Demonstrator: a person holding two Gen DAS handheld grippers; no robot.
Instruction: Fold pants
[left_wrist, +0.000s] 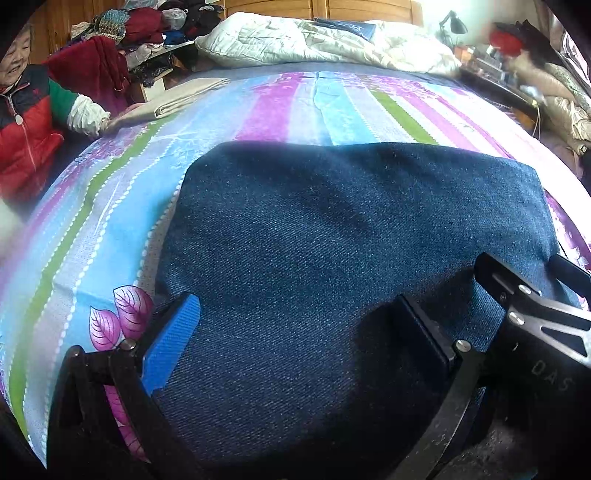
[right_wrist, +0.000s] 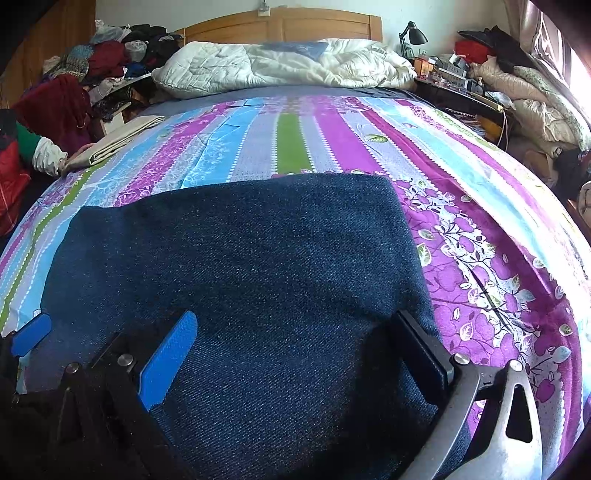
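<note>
Two grippers hover spread wide over the near end of the pants (right_wrist: 236, 266), left gripper (left_wrist: 303, 339) and right gripper (right_wrist: 299, 350), neither holding cloth. The dark denim lies flat on the striped sheet (right_wrist: 291, 147), well short of the quilt (right_wrist: 280, 66). I judge the next fold needs both near corners pinched evenly, then lifted toward the quilt.

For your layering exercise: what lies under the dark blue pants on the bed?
The pants lie flat on the striped floral bedsheet, which shows on all visible sides. The sheet directly beneath, and any folded layers within the pants, are covered.
</note>
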